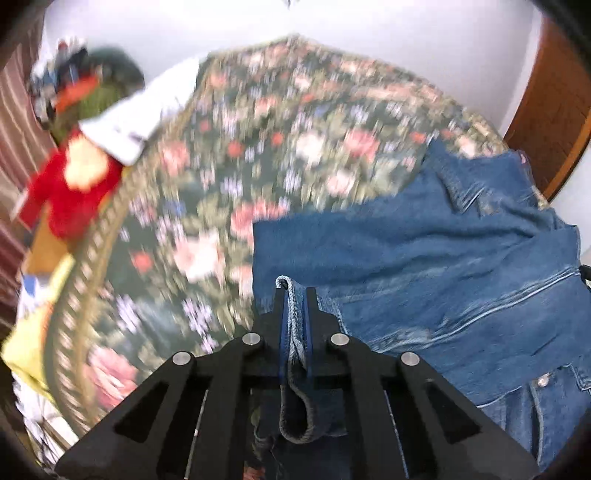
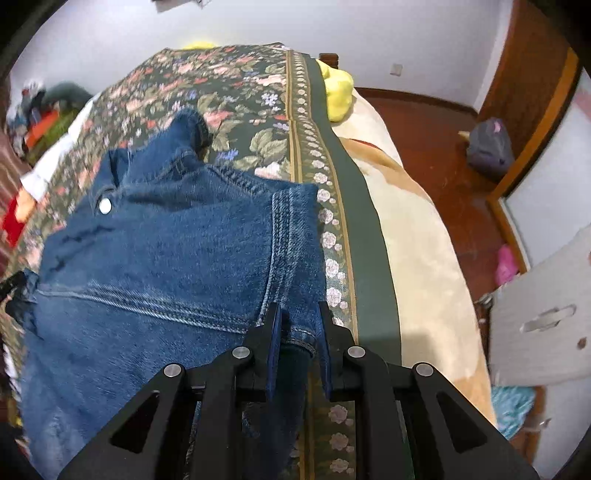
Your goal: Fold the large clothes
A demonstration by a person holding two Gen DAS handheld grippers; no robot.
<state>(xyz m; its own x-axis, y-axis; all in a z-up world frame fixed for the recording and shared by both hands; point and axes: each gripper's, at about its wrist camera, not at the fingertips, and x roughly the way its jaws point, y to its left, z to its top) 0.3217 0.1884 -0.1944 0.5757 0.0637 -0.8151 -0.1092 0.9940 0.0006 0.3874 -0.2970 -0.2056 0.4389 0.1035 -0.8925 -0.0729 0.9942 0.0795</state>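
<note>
Lying sideways across the bedspread [image 2: 236, 92], the denim jacket [image 2: 166, 240], collar away.

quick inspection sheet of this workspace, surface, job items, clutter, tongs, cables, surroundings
surface: bed with floral bedspread, beige blanket showing along its edge
job's things: denim jacket spread on the bedspread, partly folded
clutter: red stuffed toy, white cloth, yellow item, pile of things at the far end
grippers: left tongs shut on a denim edge; right tongs shut on a denim edge
cables: nothing seen
surroundings: white wall, wooden floor, dark bag and pink item on the floor
</note>
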